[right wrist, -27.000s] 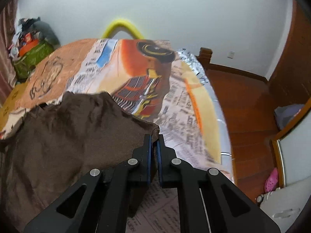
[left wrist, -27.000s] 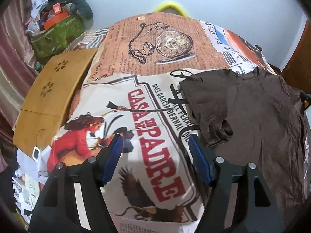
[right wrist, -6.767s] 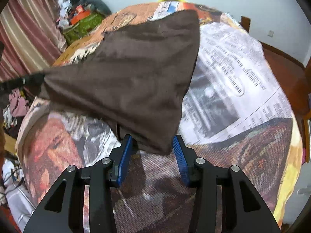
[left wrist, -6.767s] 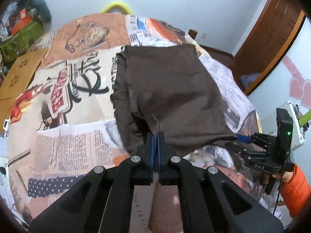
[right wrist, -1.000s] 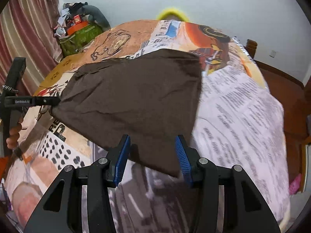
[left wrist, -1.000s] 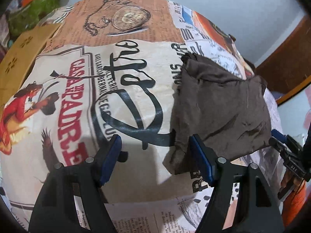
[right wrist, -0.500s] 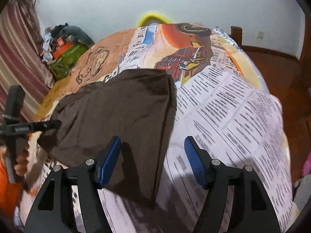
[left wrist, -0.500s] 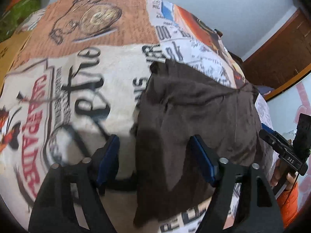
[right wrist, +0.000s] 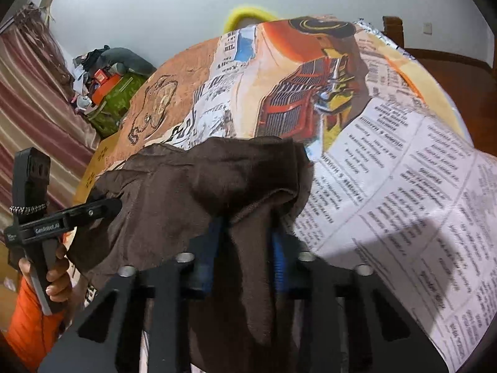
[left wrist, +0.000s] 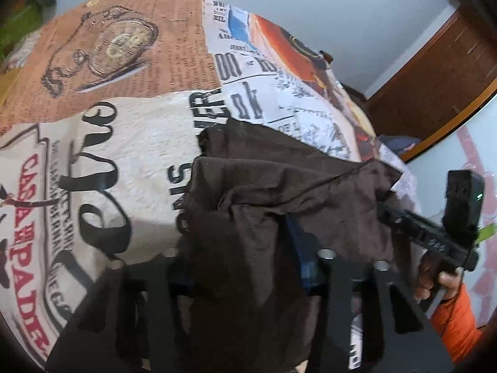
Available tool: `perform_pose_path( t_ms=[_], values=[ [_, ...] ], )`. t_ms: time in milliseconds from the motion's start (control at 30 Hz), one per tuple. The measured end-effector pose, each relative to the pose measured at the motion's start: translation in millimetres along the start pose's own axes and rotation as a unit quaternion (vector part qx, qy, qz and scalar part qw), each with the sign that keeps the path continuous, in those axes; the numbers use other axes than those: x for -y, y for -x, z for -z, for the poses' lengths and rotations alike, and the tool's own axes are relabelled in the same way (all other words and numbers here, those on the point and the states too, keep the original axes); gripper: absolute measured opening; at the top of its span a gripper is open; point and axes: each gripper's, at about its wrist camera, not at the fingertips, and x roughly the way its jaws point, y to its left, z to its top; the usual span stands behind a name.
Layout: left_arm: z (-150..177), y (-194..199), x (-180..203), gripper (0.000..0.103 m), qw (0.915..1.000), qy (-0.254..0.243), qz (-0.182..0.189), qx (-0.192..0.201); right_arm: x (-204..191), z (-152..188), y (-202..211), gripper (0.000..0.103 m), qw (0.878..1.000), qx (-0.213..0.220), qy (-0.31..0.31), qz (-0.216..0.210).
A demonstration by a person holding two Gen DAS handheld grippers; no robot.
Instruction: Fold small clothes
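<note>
Between the right gripper's (right wrist: pixel 245 245) blue pads (right wrist: pixel 278 255) hangs a bunched fold of the brown shirt (right wrist: pixel 198 192); the jaws have just been closing and now pinch that fold, the cloth draping down over the black frame. The left gripper (left wrist: pixel 239 248) has also just been closing, with the shirt (left wrist: pixel 279 192) heaped over it. Only its right blue pad (left wrist: pixel 306 258) peeps out; the left one is buried under cloth, so I cannot tell whether it truly pinches. The shirt lies crumpled near the bedspread's (right wrist: pixel 388 161) near edge, lifted at both held ends. Motion blur softens the left view, and each gripper's lower frame is cut off by the picture's rim. The shirt is thin, matte, wrinkled knit; the bedspread is printed with newspaper text, a pocket watch and a red car. An orange sleeve (right wrist: pixel 28 320) shows at the side.
</note>
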Motion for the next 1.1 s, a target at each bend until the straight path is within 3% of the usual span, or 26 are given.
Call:
perform_pose_path(
  t_ms=[100, 300, 500, 733, 867, 1100],
  values=[
    [-1.2, 2.3, 1.9, 0.021, 1.0000, 0.003, 0.005, 0.001, -1.6, -0.2, 0.3, 0.011, 1.000, 0.001, 0.004, 0.002],
    [-0.3, 18.7, 14.3, 0.011, 0.9998, -0.010, -0.014, 0.011, -7.6, -3.9, 10.9, 0.007, 1.000, 0.005, 0.010, -0.008],
    [3.2, 58.9, 26.7, 0.009, 0.9988, -0.011, -0.021, 0.043, -30.0, -15.2, 40.8, 0.007, 0.999, 0.028, 0.040, -0.016],
    [18.6, 131.6, 24.3, 0.009, 0.9946, -0.015, -0.037, 0.096, -80.4, -19.4, 67.5, 0.007, 0.995, 0.053, 0.082, -0.030],
    [33.2, 171.7, 3.7, 0.009, 0.9914, -0.009, -0.058, 0.118, -113.7, -16.8, 71.2, 0.007, 0.992, 0.058, 0.103, -0.042],
    [63.3, 210.5, -53.1, 0.009, 0.9894, 0.029, -0.079, 0.118, -168.3, -1.5, 47.3, 0.006, 0.989, 0.037, 0.132, -0.060]
  ],
)
